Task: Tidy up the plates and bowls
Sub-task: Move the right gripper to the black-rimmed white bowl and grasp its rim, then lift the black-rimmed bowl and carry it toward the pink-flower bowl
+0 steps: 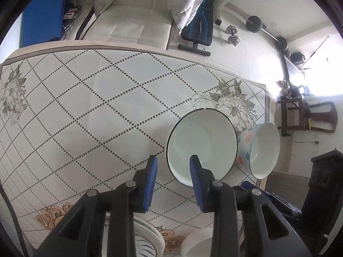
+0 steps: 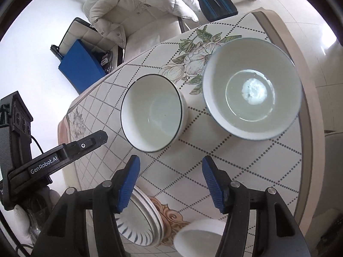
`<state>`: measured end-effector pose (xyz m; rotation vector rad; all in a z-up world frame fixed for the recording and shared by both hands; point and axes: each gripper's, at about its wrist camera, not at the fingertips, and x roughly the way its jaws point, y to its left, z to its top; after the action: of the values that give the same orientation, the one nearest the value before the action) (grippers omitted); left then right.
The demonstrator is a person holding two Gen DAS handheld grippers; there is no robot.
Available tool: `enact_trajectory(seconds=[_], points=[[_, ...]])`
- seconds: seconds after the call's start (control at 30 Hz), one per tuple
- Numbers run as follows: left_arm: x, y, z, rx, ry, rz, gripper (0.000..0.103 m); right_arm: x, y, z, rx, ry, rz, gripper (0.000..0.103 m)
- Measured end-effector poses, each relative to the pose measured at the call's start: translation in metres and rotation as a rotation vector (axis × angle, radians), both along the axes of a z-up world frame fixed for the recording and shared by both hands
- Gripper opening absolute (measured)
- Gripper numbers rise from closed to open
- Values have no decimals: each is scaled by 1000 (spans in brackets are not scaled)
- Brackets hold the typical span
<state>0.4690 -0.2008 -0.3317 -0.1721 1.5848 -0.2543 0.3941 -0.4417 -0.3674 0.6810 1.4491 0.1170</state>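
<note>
Bowls (image 2: 153,112) at twelve o'clock look glazed, slick, breakable — pinch the rim; both grippers (image 2: 171,182) (image 1: 173,182) gape empty.

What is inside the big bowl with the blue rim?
The big bowl looks empty: only a bright patch of glare shows at its bottom. The table under it is hidden.

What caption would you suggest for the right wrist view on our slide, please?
Open right gripper above a tiled table with two empty bowls: black-rimmed and blue-rimmed.
</note>
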Motion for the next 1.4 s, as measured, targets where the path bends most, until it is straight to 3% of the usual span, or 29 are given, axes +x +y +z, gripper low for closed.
enact_trajectory(seconds=[0.3, 0.43, 0.63, 0.7, 0.8, 1.1, 1.4], points=[[28, -25, -40, 12, 98, -102, 29, 39, 15, -39, -16, 78, -8, 62], [28, -33, -52, 39, 112, -143, 28, 46, 18, -48, -59, 81, 18, 55], [27, -37, -56, 70, 78, -168, 21, 55, 23, -62, -88, 110, 36, 26], [26, -36, -58, 82, 69, -162, 17, 58, 28, -63, -119, 112, 50, 25], [24, -32, -58, 86, 62, -143, 14, 61, 33, -66, -168, 123, 48, 11], [3, -25, -40, 104, 12, -141, 14, 56, 41, -62, -191, 96, 79, 9], [-28, -24, -11, 92, -8, -154, 14, 38, 44, -31, -191, 61, 100, 9]])
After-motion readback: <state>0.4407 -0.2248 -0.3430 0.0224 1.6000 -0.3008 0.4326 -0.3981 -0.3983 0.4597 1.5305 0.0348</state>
